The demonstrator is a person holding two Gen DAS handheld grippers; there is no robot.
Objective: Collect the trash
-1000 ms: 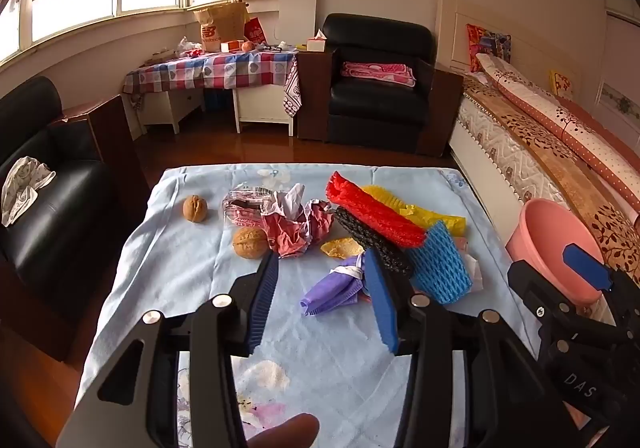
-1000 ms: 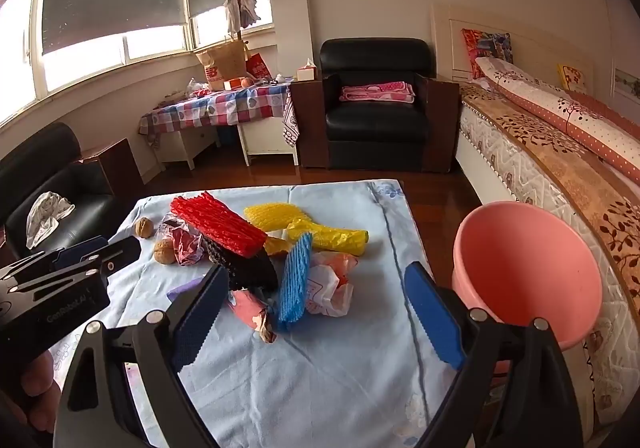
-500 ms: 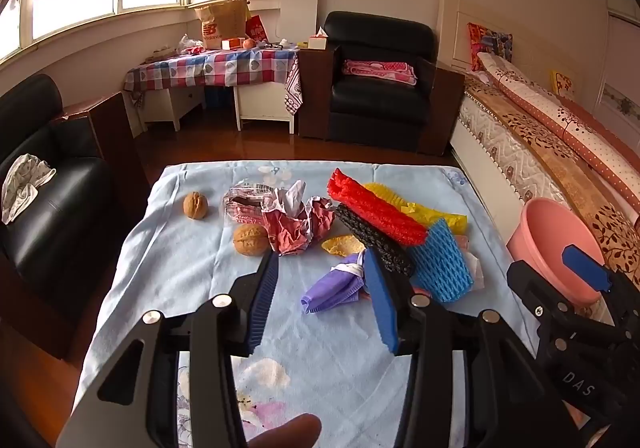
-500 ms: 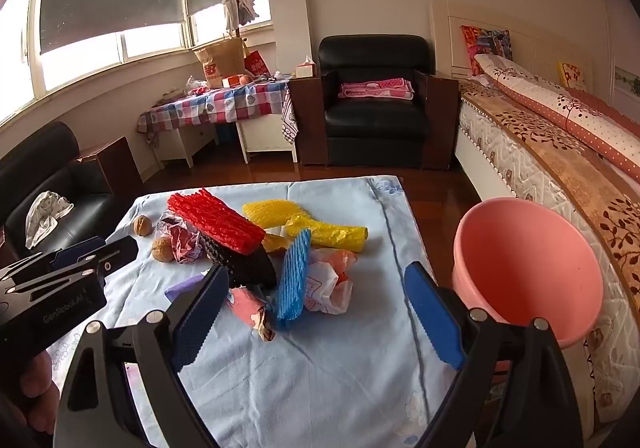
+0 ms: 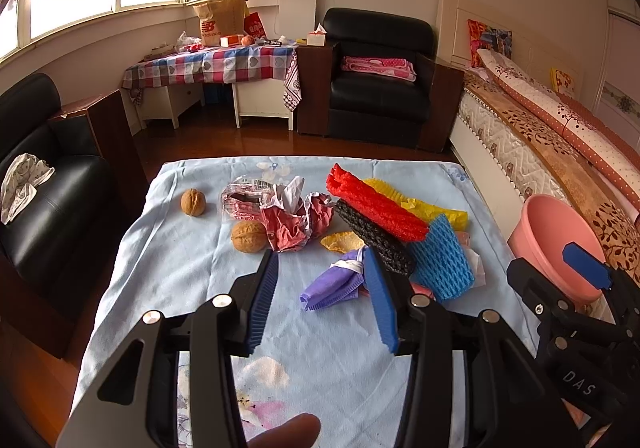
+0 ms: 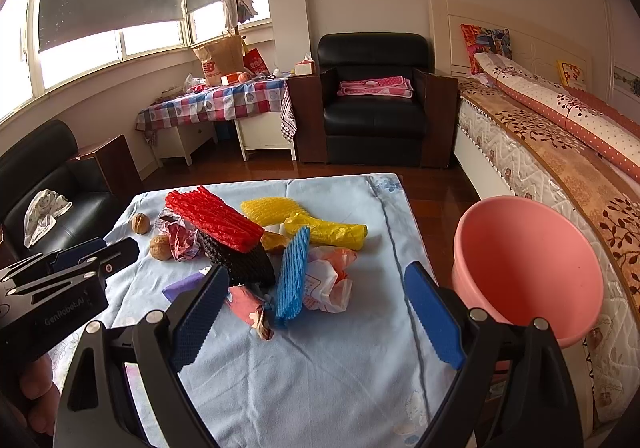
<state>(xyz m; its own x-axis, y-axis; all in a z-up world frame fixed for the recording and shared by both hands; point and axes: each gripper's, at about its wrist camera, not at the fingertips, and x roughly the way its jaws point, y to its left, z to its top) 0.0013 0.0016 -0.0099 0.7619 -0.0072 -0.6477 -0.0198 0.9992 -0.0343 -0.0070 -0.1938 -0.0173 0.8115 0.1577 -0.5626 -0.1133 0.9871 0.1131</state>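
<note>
Both the left tool (image 5: 322, 294) and the right tool (image 6: 316, 312) hang wide open and empty above the counter (image 6: 320, 368), where the trash pile (image 6: 256, 244) lies, with the pink basin (image 6: 528, 268) just beside its edge.

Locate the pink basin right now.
The pink basin sits off the table's right edge, between the blue tablecloth and the bed, right of centre in the right wrist view; the left wrist view shows it behind the right tool.
</note>
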